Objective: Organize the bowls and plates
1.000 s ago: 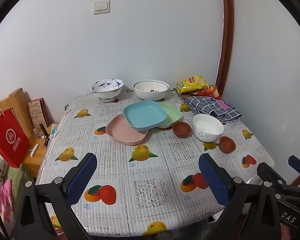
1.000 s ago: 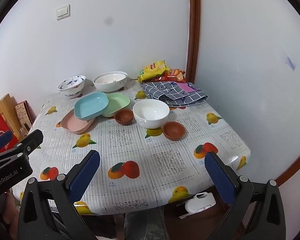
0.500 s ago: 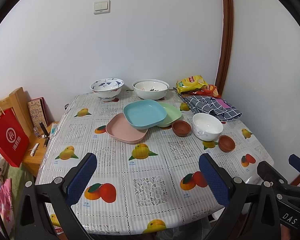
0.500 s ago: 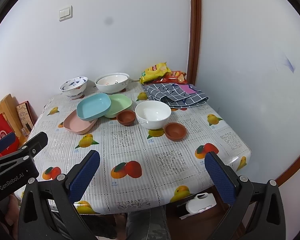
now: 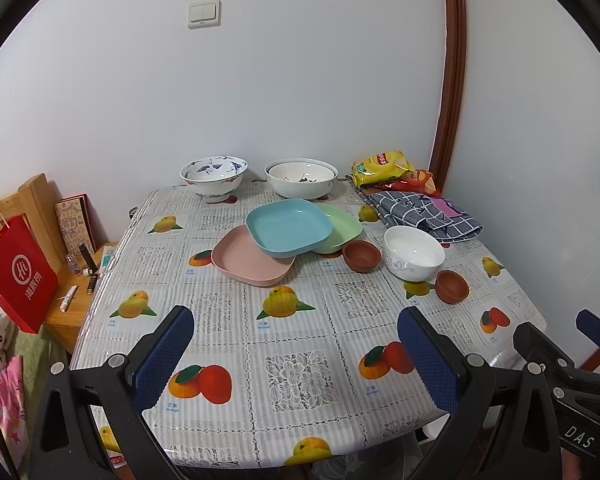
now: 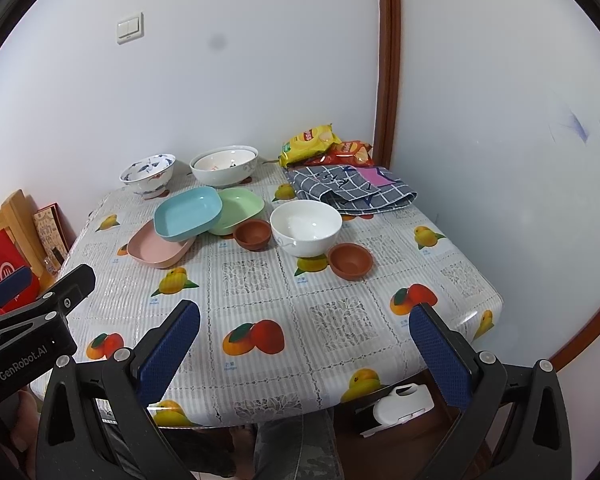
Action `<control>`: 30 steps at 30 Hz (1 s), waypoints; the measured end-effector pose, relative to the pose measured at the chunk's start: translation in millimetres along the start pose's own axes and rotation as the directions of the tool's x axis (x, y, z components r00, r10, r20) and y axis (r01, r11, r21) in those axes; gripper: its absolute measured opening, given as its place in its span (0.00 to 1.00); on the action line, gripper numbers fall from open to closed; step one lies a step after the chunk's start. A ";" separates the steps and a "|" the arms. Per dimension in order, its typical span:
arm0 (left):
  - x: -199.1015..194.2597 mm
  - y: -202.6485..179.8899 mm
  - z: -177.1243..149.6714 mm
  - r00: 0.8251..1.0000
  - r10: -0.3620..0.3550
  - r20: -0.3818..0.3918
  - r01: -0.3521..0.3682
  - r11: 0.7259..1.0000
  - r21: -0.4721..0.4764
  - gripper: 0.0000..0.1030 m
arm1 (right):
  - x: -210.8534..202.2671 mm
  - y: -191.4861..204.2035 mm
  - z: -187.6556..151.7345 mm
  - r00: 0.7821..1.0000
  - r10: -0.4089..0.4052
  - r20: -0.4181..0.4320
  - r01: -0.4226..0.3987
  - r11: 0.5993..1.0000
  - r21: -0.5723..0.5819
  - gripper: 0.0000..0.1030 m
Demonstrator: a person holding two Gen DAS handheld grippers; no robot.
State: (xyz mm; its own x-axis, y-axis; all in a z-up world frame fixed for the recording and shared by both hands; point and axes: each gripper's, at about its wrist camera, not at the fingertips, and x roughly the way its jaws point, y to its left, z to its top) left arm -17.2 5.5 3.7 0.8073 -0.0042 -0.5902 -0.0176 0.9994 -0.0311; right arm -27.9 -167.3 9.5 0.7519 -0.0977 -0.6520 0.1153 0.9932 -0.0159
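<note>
So, biggest first: the table [image 5: 300,364] w/ its fruit-print cloth fills both views, pushed into a corner of the white wall. My left tongs [image 5: 296,344] hang over the near edge, fingers spread wide, nothing between them. My right tongs [image 6: 304,340] do likewise over the near-right part, also wide & empty; each tool shows at the edge of the other's view.

Dishes sit mid-table to far side. At the back by the wall: a wide white bowl [image 5: 301,178] & left of it a blue-patterned bowl [image 5: 213,176], apart from each other. In the middle are 3 shallow square plates overlapping: blue plate [image 5: 288,226] on top, tilted, resting on the pink plate [image 5: 246,266] to its near-left and the green plate [image 5: 342,228] to its right. Right of those stands a plain white bowl [image 5: 414,252]. A small brown bowl [image 5: 361,255] sits between green plate & white bowl, close to both; a 2nd small brown bowl [image 5: 452,286] is just beside the white bowl on its near-right.

Far-right corner: a folded grey checked cloth [image 5: 424,216], and behind it a yellow snack bag [image 5: 382,164] w/ a red one partly under it. Left of the table, lower, a red paper bag [image 5: 18,280] leans by a wooden stand.
</note>
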 end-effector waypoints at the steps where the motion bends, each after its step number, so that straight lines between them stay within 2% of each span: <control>1: -0.2 -0.1 -0.3 1.000 -0.001 0.000 0.001 1.000 0.000 1.00 | 0.1 0.3 -0.3 1.000 0.001 0.001 -0.001 1.000 -0.001 1.00; 30: -1.3 0.9 -2.6 1.000 -0.004 0.002 0.004 1.000 -0.002 1.00 | -4.5 1.2 -1.5 1.000 0.005 0.009 -0.005 1.000 -0.005 1.00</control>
State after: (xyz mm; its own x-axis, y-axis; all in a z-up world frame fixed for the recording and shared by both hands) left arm -19.8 6.3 2.4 0.8082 -0.0077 -0.5888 -0.0161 0.9993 -0.0351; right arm -32.1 -165.5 11.2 0.7581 -0.0930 -0.6455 0.1079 0.9940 -0.0165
